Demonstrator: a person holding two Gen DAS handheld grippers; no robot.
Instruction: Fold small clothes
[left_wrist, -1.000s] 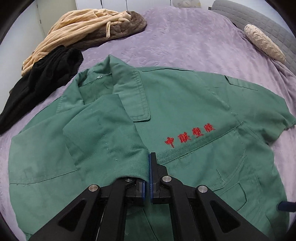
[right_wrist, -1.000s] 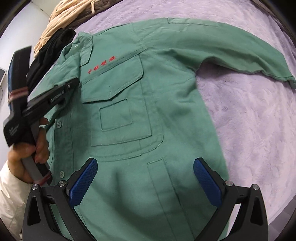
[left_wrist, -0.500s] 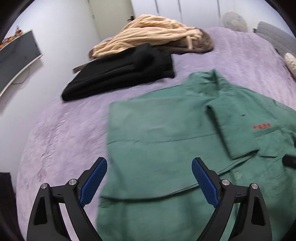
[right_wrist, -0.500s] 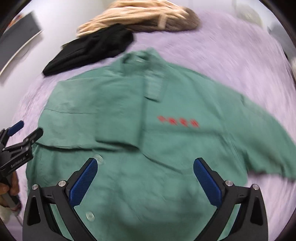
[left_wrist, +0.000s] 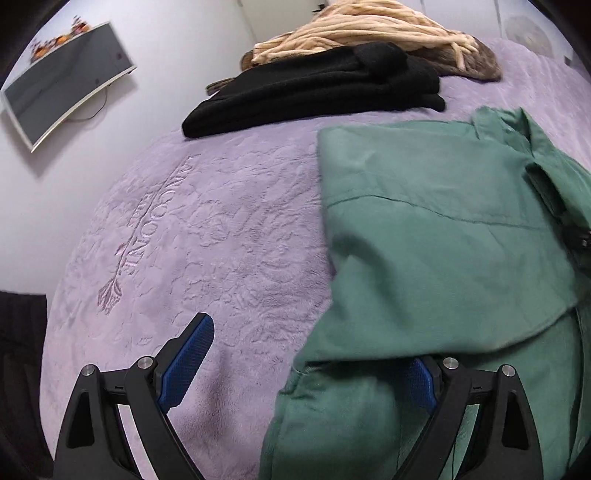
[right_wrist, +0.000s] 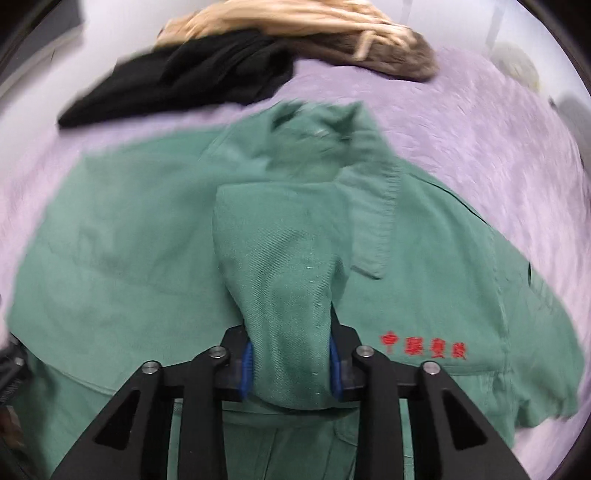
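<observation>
On the far left a flat screen (left_wrist: 62, 79) hangs on the wall, clear of the work. The purple blanket (left_wrist: 207, 236) covers the bed and gives a broad, soft surface for folding. Toward its far edge a black garment (left_wrist: 314, 92) and a beige robe (left_wrist: 369, 37) lie heaped together, probably set aside so they do not tangle with the piece in hand.

The left gripper (left_wrist: 306, 363) hovers low at the near left edge of the green shirt (left_wrist: 443, 240), its fingers (left_wrist: 188, 360) spread wide apart with nothing between them. One blue pad shows over bare blanket; the other is partly hidden under a fold of cloth, so the opening straddles the shirt's edge. That reads as lining up to take the hem or side.

The shirt lies front-up across the middle of the bed, collar toward the far clothes, and its left side appears turned in over the body. The sleeve (right_wrist: 280, 258) lies folded across the chest, and the right gripper (right_wrist: 291, 363) has its fingers clamped on the sleeve's end, most likely to lay it straight along the fold. Red lettering (right_wrist: 424, 345) sits on the chest just right of the grip. The other sleeve, on the right, is not yet folded.
</observation>
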